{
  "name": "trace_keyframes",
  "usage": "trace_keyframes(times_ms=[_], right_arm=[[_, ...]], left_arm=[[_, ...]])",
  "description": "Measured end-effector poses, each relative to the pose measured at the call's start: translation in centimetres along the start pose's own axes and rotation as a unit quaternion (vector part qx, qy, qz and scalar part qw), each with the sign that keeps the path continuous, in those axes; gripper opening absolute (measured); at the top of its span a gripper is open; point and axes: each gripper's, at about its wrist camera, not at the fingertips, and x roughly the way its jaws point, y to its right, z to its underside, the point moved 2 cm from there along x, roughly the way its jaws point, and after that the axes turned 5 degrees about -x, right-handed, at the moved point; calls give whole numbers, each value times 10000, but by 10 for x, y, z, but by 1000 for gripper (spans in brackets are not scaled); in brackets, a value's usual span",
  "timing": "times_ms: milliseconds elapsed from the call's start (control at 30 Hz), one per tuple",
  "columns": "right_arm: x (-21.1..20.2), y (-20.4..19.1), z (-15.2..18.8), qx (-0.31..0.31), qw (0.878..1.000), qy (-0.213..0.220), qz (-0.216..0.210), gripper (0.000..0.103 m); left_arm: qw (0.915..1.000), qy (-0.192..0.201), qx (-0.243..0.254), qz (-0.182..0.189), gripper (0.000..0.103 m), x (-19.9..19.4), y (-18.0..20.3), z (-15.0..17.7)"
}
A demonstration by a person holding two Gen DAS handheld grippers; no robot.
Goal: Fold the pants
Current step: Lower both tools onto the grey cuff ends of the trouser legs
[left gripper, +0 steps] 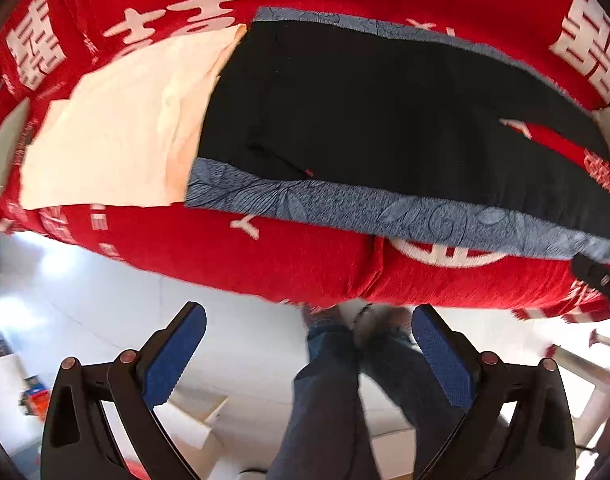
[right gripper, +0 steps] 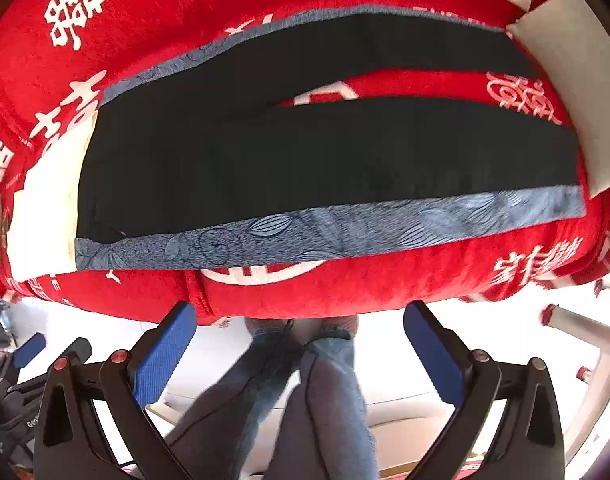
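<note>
Black pants (left gripper: 385, 112) with blue patterned side stripes lie flat on a red cloth-covered table (left gripper: 265, 256), waist to the left, the two legs spread apart toward the right. They show in the right wrist view (right gripper: 265, 160) too. My left gripper (left gripper: 309, 320) is open and empty, held off the near table edge above the floor. My right gripper (right gripper: 301, 316) is open and empty, also just short of the near edge. Part of the left gripper (right gripper: 29, 350) shows at the right wrist view's left edge.
A cream folded garment (left gripper: 113, 132) lies left of the pants' waist. A white pad (right gripper: 573, 92) lies at the leg ends on the right. The person's jeans-clad legs (left gripper: 337, 400) stand below the grippers. White floor and boxes lie underneath.
</note>
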Motion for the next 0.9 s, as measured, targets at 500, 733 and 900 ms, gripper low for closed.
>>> trace_keyframes(times_ms=[500,733,900], right_arm=[[130,-2,16,1542,9289,-33,-3366,76],[178,4,23,1930,8771,208,-4393,76],[176,1,16,1994,8464,650,-4895,75]], left_arm=[[9629,-239,-1665,2108,91,111,-63,-36],[9611,-221,-1435,2349,91,128,-61,-44],[9569,-305,-1426,2510,91,133,-61,-50]])
